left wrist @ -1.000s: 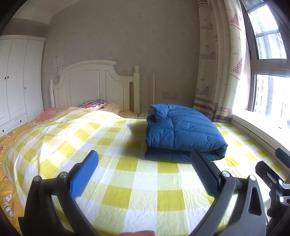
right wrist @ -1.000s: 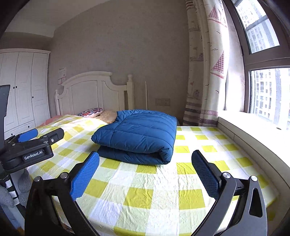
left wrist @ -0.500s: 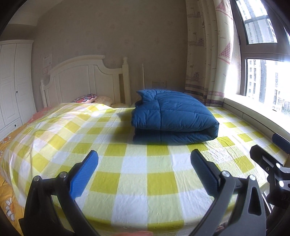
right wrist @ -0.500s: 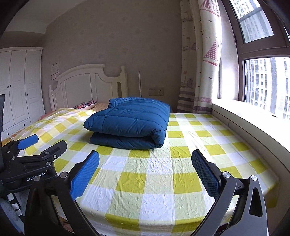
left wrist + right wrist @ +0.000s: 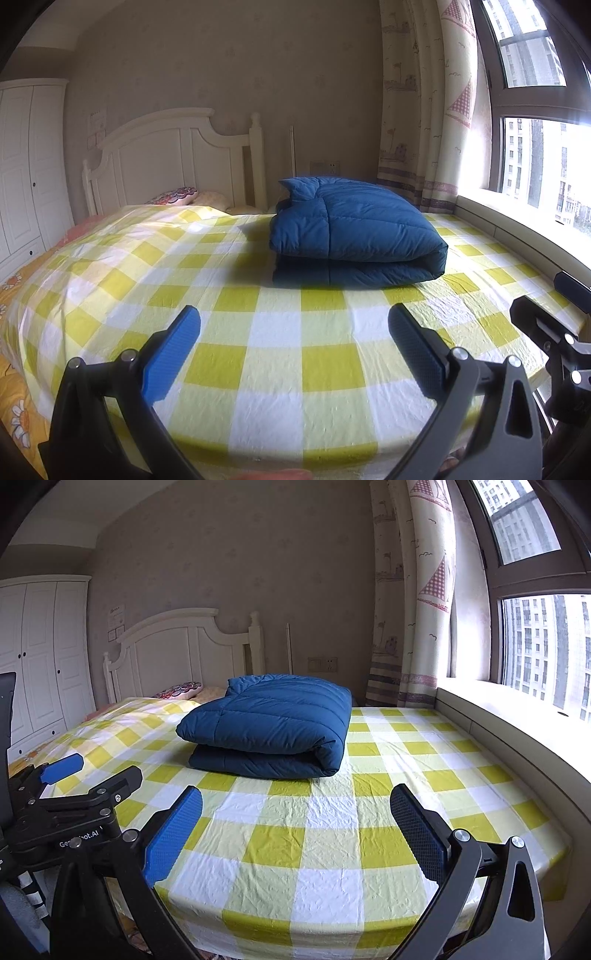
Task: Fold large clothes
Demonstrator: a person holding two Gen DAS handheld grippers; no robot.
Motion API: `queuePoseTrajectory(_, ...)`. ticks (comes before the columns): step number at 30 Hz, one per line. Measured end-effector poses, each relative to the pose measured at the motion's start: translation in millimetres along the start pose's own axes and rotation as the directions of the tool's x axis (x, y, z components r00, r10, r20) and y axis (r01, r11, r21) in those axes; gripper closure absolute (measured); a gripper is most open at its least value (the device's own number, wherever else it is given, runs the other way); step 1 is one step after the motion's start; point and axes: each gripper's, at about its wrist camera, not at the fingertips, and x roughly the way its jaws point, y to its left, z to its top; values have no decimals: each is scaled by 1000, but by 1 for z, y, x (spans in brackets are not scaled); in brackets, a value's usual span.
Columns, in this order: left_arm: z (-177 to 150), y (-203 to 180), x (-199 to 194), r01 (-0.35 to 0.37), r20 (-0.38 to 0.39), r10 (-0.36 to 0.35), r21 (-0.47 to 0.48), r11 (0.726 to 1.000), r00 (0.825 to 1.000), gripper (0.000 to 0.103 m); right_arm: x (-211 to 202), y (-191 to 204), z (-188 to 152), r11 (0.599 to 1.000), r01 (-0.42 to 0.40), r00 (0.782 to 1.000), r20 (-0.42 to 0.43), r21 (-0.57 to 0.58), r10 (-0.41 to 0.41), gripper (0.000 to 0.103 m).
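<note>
A: How far along was the folding?

B: It looked finished, I'd judge. The coat lay on the bed as a thick doubled bundle, toward the headboard end, with no loose part trailing.

A: And the tools?

B: The left gripper and right gripper both stood spread wide and empty, over the foot of the bed, well apart from the coat.

A: Room to move?

B: Plenty. Bare checked sheet lay between grippers and coat; the bed edge sat just below them, the window ledge close along the right.
</note>
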Motion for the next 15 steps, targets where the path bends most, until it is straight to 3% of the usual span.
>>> queuePoseTrajectory(15,-3,0,1,1,-5,-1,1,1000,1000,2,0,-1,-2,1000,-6,1000,-9,14,6,5)
